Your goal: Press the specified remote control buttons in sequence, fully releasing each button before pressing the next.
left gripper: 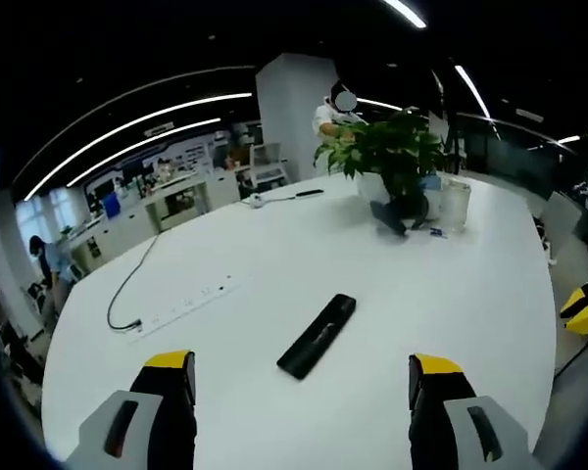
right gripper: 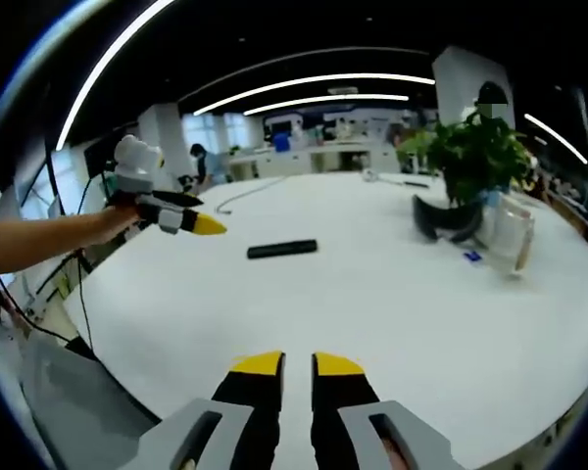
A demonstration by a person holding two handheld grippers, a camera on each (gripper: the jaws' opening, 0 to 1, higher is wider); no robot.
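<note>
Left gripper [left gripper: 302, 377] hovers above the near edge of the white table [left gripper: 451, 294], fingers spread wide, nothing between them. Black remote control [left gripper: 318, 336] lies flat on the table ahead of the gap between the fingers, long axis angled up to the right, apart from both fingertips. Farther back stands a potted plant [left gripper: 387, 152], with a clear container [left gripper: 455, 203] just beside it. A black cable [left gripper: 132, 284] runs across the table's left part to a white power strip [left gripper: 181, 305]. A person stands behind the plant. In the right gripper view, the right gripper [right gripper: 298, 365] sits low over the table, its yellow-tipped fingers close together with only a narrow slit between, holding nothing. The remote lies well ahead, left of centre, with the left gripper, held in a hand [right gripper: 113, 225], poised to its left.
</note>
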